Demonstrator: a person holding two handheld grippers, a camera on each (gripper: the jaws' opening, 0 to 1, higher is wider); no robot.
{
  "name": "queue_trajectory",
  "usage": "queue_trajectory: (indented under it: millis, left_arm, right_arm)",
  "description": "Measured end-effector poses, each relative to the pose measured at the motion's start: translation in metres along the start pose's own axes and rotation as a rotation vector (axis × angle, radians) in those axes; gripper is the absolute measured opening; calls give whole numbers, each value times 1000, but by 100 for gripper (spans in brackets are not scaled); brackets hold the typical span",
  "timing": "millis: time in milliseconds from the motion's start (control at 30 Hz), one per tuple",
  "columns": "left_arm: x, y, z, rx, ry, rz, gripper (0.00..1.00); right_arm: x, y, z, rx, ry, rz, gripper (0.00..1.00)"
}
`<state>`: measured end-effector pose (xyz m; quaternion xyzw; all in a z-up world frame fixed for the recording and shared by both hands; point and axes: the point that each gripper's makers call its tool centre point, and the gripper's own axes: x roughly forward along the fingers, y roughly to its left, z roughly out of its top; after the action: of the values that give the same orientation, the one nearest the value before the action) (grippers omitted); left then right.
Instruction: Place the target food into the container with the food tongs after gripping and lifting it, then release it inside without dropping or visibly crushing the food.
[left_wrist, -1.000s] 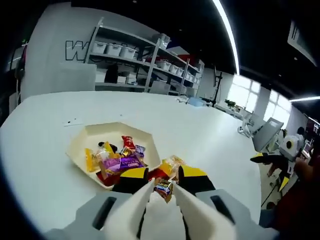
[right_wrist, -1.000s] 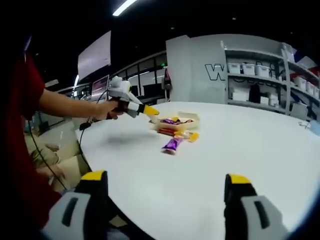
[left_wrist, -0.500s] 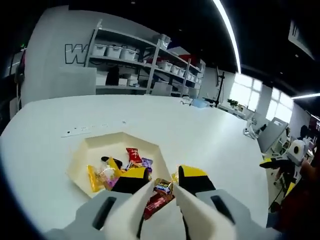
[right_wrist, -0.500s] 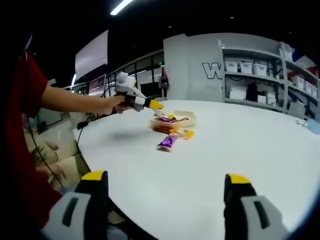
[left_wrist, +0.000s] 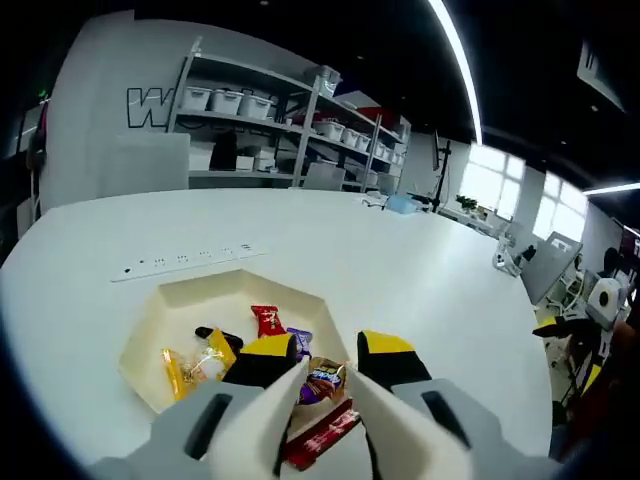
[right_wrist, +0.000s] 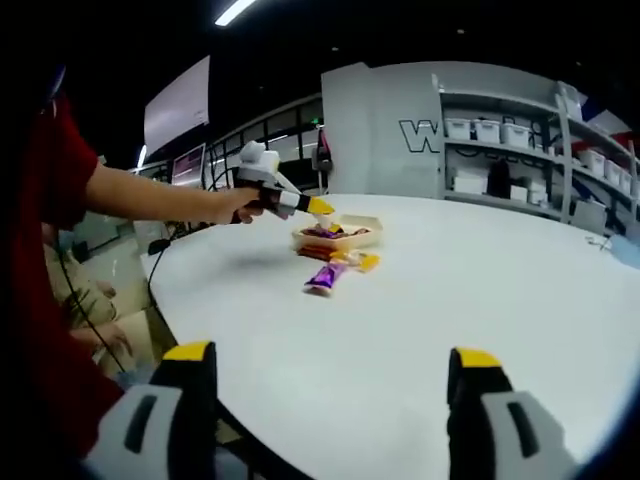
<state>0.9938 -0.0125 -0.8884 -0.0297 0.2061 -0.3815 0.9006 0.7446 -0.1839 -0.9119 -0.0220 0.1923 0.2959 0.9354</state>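
Observation:
My left gripper (left_wrist: 326, 352) is shut on white food tongs (left_wrist: 262, 420), whose tips pinch a small wrapped candy (left_wrist: 326, 378). The candy hangs over the near right edge of the cream hexagonal container (left_wrist: 190, 298), which holds several wrapped sweets. In the right gripper view the left gripper (right_wrist: 292, 203) hovers just above the container (right_wrist: 340, 236), held by a person's outstretched arm. My right gripper (right_wrist: 332, 358) stands open and empty, far from the food, near the table's front edge.
A red wrapped bar (left_wrist: 325, 437) lies on the table just outside the container. A purple candy (right_wrist: 322, 277) and an orange one (right_wrist: 362, 262) lie in front of the container. A power strip (left_wrist: 185, 260) sits behind it. Shelving stands beyond the white table.
The left gripper has moved forward with the tongs and candy, from beside the container to over its near edge. The right gripper has not moved.

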Motion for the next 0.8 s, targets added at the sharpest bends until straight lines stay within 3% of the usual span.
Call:
queue_trajectory:
  millis: [200, 300, 400, 500, 633, 800]
  left_arm:
    - [4, 1, 1, 19, -14, -6, 24]
    - [4, 5, 11, 130, -80, 13, 27]
    - [0, 4, 10, 49, -73, -9, 27]
    - [-7, 8, 13, 93, -78, 11, 28]
    - [-17, 7, 16, 60, -91, 0, 28]
    - [-27, 1, 10, 93, -86, -1, 28]
  right_arm:
    - [2, -4, -2, 2, 9, -9, 95]
    - [5, -3, -4, -1, 17, -6, 95]
    - [7, 0, -6, -7, 26, 0, 95]
    - [8, 3, -7, -11, 33, 9, 95]
    - [9, 7, -5, -19, 30, 17, 94]
    - [9, 14, -3, -29, 25, 29, 95]
